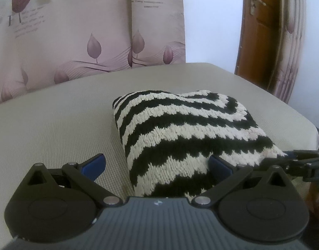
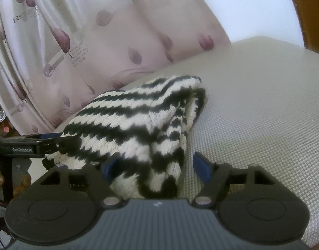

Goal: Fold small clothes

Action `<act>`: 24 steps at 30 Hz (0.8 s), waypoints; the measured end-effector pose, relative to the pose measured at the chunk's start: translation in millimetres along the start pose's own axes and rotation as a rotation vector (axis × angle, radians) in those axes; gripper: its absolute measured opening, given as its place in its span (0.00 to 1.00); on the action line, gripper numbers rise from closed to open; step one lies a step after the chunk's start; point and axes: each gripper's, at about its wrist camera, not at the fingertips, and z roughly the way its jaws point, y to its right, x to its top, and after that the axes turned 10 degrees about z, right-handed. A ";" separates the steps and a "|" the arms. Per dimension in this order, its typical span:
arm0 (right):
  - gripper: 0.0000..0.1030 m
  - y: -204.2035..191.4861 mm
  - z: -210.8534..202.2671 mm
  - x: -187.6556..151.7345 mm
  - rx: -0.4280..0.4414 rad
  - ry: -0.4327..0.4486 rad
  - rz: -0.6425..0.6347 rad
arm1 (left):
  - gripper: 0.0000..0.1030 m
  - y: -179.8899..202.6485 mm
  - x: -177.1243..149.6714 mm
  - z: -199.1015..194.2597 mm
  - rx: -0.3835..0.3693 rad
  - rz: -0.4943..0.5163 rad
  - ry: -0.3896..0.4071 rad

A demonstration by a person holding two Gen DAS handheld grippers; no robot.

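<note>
A black-and-white zigzag knitted garment [image 1: 180,129] lies folded in a thick bundle on the beige woven surface [image 1: 55,125]. My left gripper [image 1: 157,162] stands open around its near left corner. The right blue pad [image 1: 219,165] rests against the knit and the left pad [image 1: 94,165] is clear of it. In the right wrist view the same garment [image 2: 138,120] sits between the jaws of my right gripper [image 2: 155,164], which is open. Its left pad [image 2: 110,165] touches the knit and its right pad [image 2: 201,166] stands apart. Each gripper shows at the edge of the other's view: the right gripper [image 1: 295,160] and the left gripper [image 2: 34,145].
A pink curtain [image 1: 86,31] with leaf prints hangs right behind the surface. A brown wooden door [image 1: 257,31] stands at the back right. The surface edge [image 1: 301,125] drops off on the right, close to the garment.
</note>
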 end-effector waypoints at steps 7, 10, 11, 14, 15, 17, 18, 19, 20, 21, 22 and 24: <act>0.74 -1.3 0.9 4.1 -0.004 -0.003 0.003 | 1.00 -16.1 -3.4 10.0 -0.084 -0.089 -0.009; 0.74 0.3 0.1 4.7 -0.004 -0.009 -0.002 | 1.00 -22.6 -8.2 15.0 -0.126 -0.139 -0.007; 0.74 1.1 -0.9 4.5 -0.003 -0.007 0.001 | 1.00 -23.5 -9.5 16.5 -0.137 -0.147 -0.006; 0.74 3.7 -5.0 6.6 0.005 0.024 0.020 | 1.00 -25.0 -13.4 20.6 -0.162 -0.162 0.001; 0.74 4.5 -6.3 9.2 0.008 0.044 0.028 | 1.00 -25.0 -14.5 22.1 -0.169 -0.164 0.002; 0.74 4.6 -4.5 19.1 0.007 0.068 0.044 | 1.00 -25.1 -16.4 24.4 -0.177 -0.172 -0.002; 0.74 3.4 -1.4 25.6 0.007 0.074 0.048 | 1.00 -25.0 -17.0 25.0 -0.179 -0.174 -0.001; 0.74 0.5 2.1 32.3 0.010 0.080 0.043 | 1.00 -24.6 -17.2 25.7 -0.180 -0.173 -0.002; 0.74 -3.6 5.8 38.1 0.010 0.085 0.030 | 1.00 -24.2 -17.4 26.1 -0.181 -0.171 -0.003; 0.74 -8.5 12.2 45.4 -0.004 0.083 0.010 | 1.00 -23.8 -17.5 27.0 -0.181 -0.167 -0.004; 0.69 -12.5 19.8 52.1 -0.026 0.078 -0.009 | 1.00 -23.1 -17.3 27.9 -0.181 -0.164 -0.005; 0.56 -16.7 37.9 63.8 -0.055 0.053 -0.035 | 1.00 -21.9 -17.3 29.7 -0.181 -0.163 -0.010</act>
